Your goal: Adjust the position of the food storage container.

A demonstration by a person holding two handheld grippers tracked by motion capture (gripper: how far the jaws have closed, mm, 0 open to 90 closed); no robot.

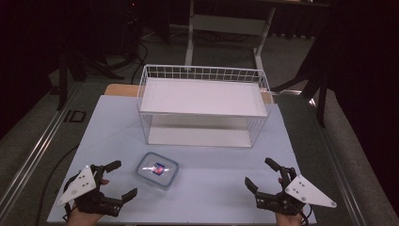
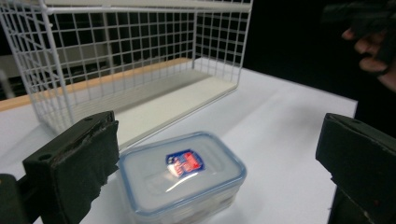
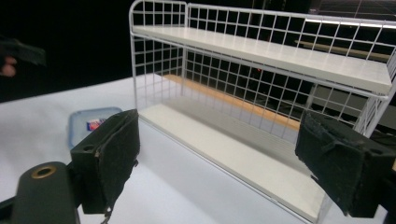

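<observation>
A clear lidded plastic box (image 1: 157,170) with a blue rim and a red-blue label lies flat on the light table (image 1: 211,188), just in front of a white wire rack (image 1: 202,104) with two shelves. My left gripper (image 1: 123,179) rests at the near left, open, its jaws pointing at the box (image 2: 182,179) with a gap between. My right gripper (image 1: 261,173) sits open at the near right, empty, facing the rack (image 3: 261,93); the box (image 3: 91,124) lies off to its left.
The rack stands across the table's far half, its lower shelf (image 1: 197,136) level with the tabletop. Dark floor, cables and a desk frame (image 1: 226,28) surround the table. The other hand (image 2: 371,49) shows far right in the left gripper view.
</observation>
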